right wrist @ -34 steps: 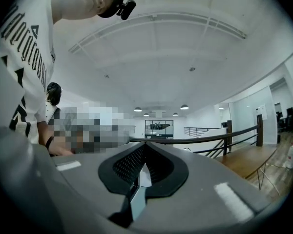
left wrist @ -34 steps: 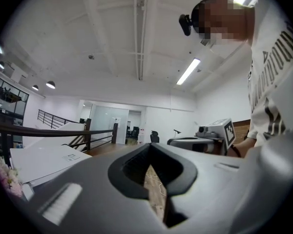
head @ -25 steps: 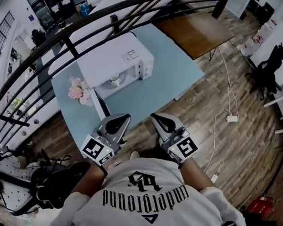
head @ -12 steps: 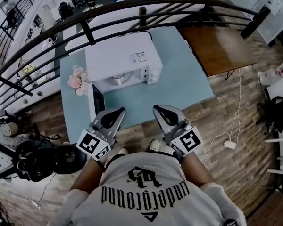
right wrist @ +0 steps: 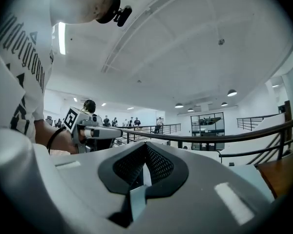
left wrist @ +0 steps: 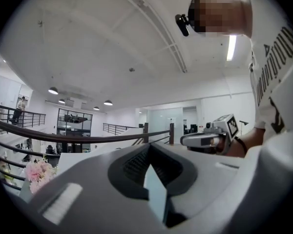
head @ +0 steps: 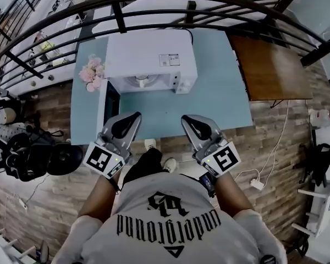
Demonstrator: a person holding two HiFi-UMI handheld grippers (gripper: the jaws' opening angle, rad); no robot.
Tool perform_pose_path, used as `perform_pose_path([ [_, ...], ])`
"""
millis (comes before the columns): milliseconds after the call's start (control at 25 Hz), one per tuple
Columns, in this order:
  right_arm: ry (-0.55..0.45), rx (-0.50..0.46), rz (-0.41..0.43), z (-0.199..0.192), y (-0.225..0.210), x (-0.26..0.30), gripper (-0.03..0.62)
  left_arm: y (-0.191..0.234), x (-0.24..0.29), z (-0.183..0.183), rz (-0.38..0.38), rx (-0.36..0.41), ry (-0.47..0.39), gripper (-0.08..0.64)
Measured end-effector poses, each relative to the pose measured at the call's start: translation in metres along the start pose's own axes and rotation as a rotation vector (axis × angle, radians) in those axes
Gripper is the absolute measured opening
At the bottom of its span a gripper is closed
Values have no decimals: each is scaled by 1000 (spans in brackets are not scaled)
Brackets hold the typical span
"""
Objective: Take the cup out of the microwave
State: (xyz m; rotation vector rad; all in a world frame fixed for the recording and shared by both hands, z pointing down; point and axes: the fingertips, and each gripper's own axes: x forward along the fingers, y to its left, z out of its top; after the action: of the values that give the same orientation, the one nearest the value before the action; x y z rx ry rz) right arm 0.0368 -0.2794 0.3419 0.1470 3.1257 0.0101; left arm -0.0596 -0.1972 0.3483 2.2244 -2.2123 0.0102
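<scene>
Both pairs of jaws are shut on nothing: left gripper [head: 131,118] and right gripper [head: 190,121] hover near the front edge of the table [head: 220,92]. Within the last second the person has squared up to the microwave [head: 148,51], which probably readies a reach. Its door [head: 103,106] hangs open; the cup [head: 142,82] sits inside, untouched

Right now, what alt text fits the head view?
A person holds the left gripper and right gripper, both shut and empty, side by side before a white microwave with its door open on a light blue table. Pink flowers sit beside it.
</scene>
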Motion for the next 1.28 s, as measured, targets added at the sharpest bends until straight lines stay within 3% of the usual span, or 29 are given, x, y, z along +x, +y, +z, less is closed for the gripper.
perform_pose_path([
  [640,111,36,143,-68,-34,85,3,75,24,-59,126,-46,16,50],
  [1000,190,85,224,-133,-33,136,65,106,45,-93,157,-113,53,51],
  [1280,226,101,274,-189,-34,171,104,130,61,-132,217,-124,63,51],
])
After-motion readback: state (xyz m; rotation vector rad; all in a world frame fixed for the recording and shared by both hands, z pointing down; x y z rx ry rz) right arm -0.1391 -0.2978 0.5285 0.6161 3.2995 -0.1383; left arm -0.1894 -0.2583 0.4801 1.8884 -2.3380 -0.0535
